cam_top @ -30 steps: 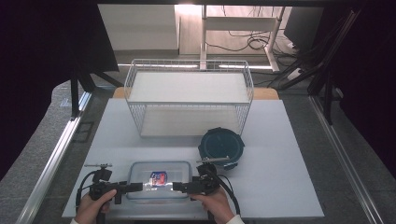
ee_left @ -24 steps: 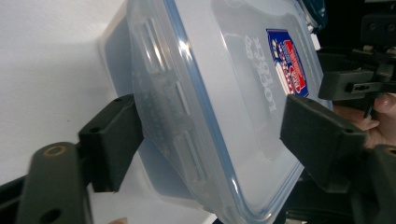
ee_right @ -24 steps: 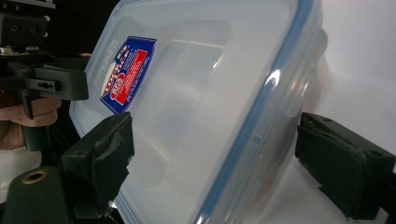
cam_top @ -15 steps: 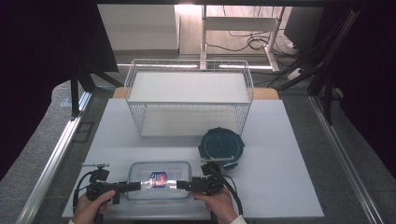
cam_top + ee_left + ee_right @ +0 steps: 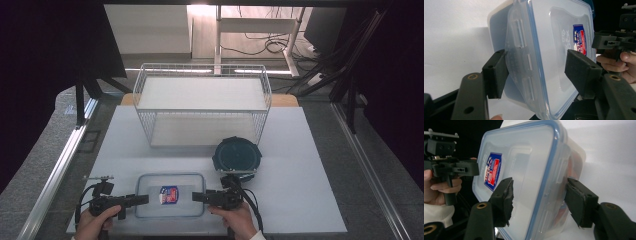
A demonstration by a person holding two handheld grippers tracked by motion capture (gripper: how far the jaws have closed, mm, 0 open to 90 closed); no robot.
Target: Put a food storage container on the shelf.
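We flank the clear rectangular plastic container with a blue-rimmed lid: left gripper at nine o'clock, right gripper at three, both closing around its end flaps, neither yet pinching.

Front edge: clear plastic box takes the middle.
Behind, right: dark round lid.
Beyond: wire basket blocks; sides open.
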